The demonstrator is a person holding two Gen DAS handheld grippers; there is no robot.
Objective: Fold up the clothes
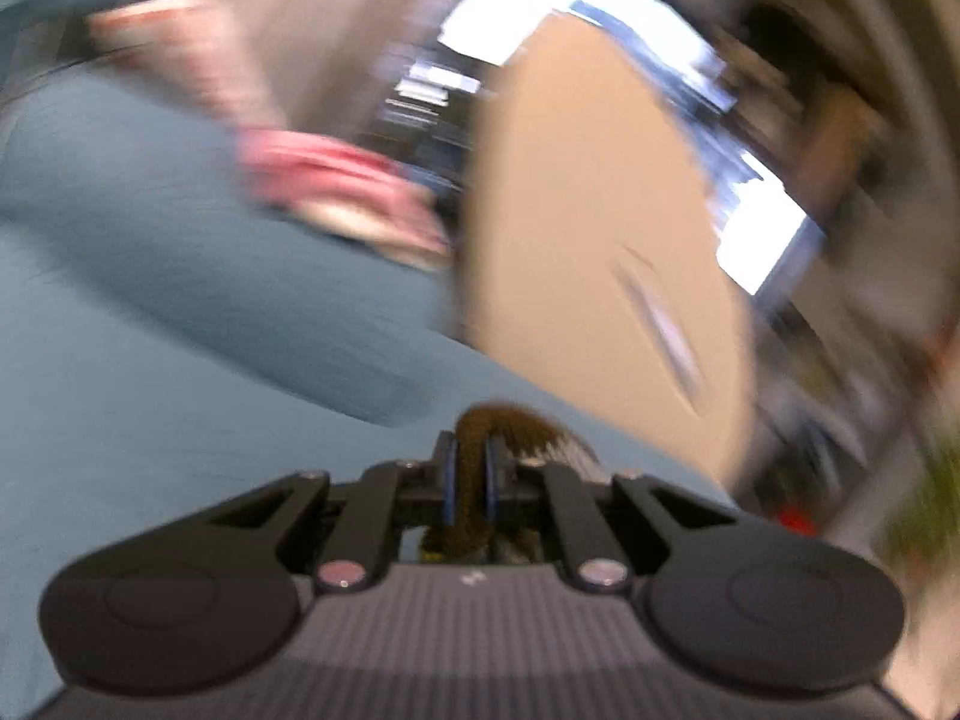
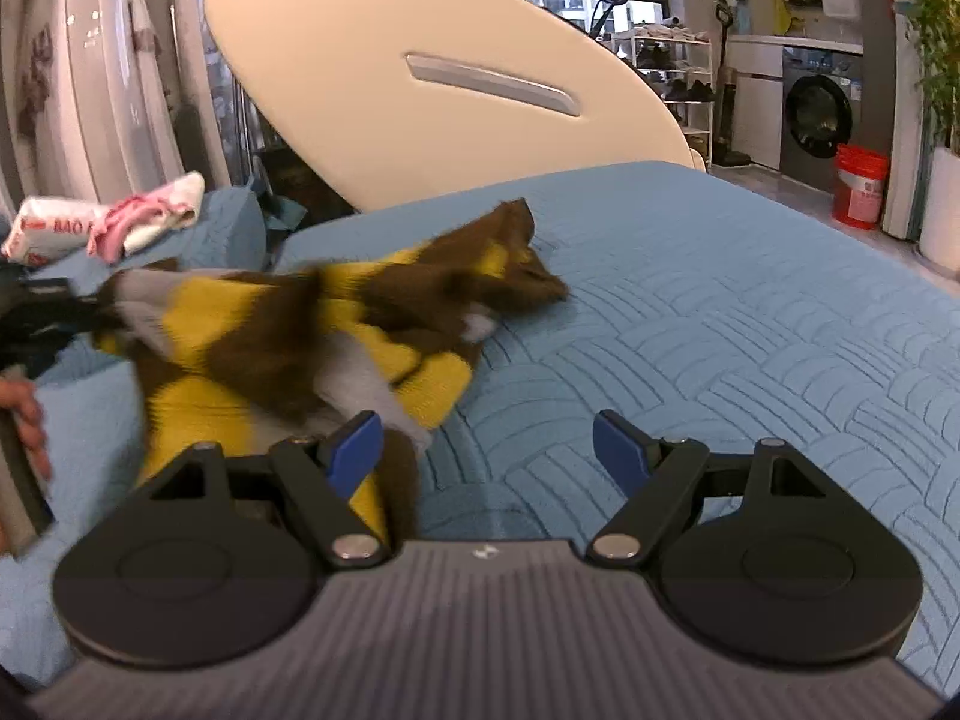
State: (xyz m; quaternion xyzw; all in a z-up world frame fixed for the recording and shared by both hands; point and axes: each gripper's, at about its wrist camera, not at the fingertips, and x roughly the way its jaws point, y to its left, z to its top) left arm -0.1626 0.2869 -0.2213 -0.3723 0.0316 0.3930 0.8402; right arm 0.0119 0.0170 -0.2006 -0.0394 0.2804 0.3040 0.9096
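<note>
A yellow, brown and grey knit garment (image 2: 300, 330) lies crumpled on the blue quilted bedspread (image 2: 720, 330), stretched towards the left. In the blurred left wrist view, my left gripper (image 1: 471, 456) is shut on a brown fold of this garment (image 1: 528, 426). The right wrist view shows that gripper (image 2: 42, 312) at the far left edge, pulling the cloth taut, with a hand (image 2: 27, 420) below it. My right gripper (image 2: 486, 447) is open low over the bed. Its left fingertip (image 2: 354, 447) rests over the garment's near edge and nothing lies between the pads.
A cream oval board (image 2: 420, 90) stands behind the bed. Pink and white clothes (image 2: 150, 216) lie on a blue pillow (image 2: 228, 228) at the back left. An orange bucket (image 2: 861, 183), a washing machine (image 2: 819, 117) and a plant (image 2: 936, 30) are on the right.
</note>
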